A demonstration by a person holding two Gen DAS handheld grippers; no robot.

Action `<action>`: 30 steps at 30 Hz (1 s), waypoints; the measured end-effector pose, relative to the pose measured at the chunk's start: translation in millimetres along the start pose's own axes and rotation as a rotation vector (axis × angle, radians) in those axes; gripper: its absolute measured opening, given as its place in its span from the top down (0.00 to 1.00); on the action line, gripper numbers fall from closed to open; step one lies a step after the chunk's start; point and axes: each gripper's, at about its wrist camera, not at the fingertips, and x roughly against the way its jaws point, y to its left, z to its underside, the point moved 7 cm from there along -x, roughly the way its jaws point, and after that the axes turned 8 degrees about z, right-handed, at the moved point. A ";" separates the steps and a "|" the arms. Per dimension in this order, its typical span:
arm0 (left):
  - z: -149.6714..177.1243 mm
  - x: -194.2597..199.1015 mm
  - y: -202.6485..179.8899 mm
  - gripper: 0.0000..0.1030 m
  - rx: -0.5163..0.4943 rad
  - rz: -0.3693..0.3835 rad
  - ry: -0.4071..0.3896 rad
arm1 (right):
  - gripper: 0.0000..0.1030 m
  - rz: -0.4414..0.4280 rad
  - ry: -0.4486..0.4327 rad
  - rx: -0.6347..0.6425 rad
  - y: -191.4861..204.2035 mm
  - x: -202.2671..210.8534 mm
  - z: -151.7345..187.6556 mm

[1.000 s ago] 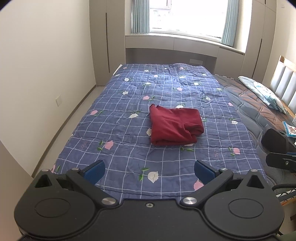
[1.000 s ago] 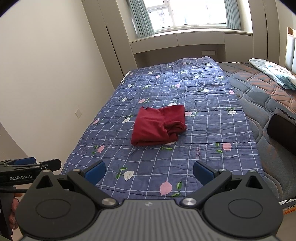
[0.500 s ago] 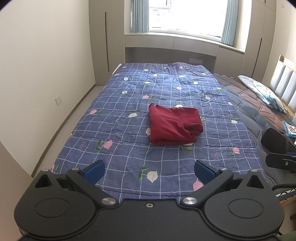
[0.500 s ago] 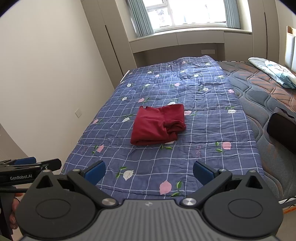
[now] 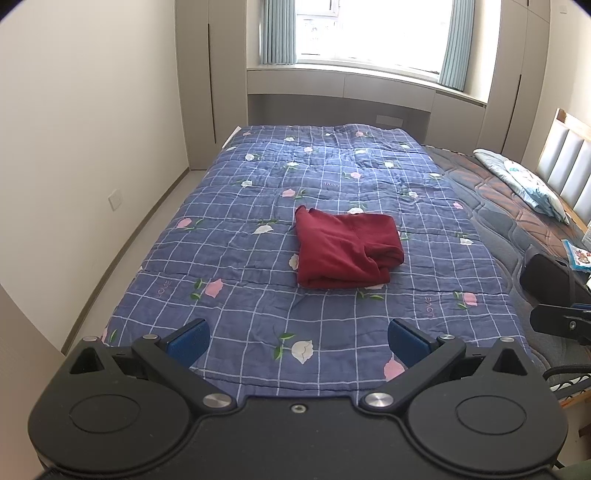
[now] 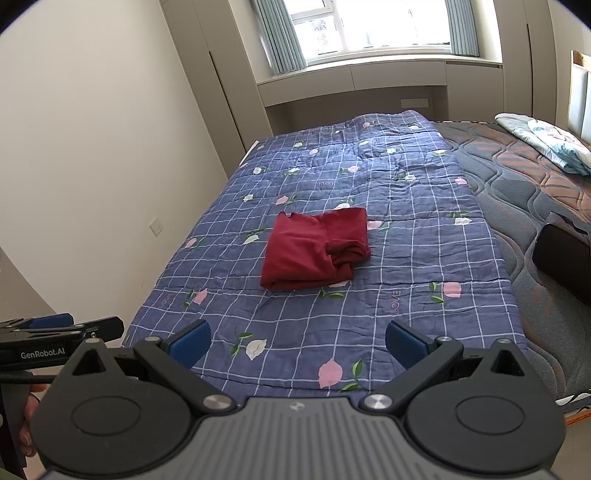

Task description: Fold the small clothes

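Daylight from the curtained window (image 5: 373, 33) falls on cream walls (image 5: 92, 122) and a quilted bed (image 5: 332, 184).

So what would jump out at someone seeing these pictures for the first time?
A dark red folded garment lies alone in the middle of a blue checked quilt with flowers. At the bottom of each view, black tongs with blue tips, the left gripper and right gripper, hang open above the bed's near edge, empty.
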 end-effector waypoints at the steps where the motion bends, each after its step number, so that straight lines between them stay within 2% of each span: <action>1: 0.4 0.1 -0.7 0.01 0.000 0.000 0.000 | 0.00 0.000 0.000 0.000 -0.3 0.1 0.1; 14: 2.5 -1.4 -3.7 0.01 -0.012 0.007 0.012 | 0.00 0.007 0.000 -0.013 -0.6 -0.6 2.0; 23: -0.5 -2.6 2.3 0.01 -0.022 -0.019 0.021 | 0.00 0.013 0.003 -0.019 -0.3 -2.4 1.4; 30: -1.7 -4.2 4.2 0.01 -0.021 -0.001 0.022 | 0.00 0.018 0.010 -0.018 1.6 -3.9 1.6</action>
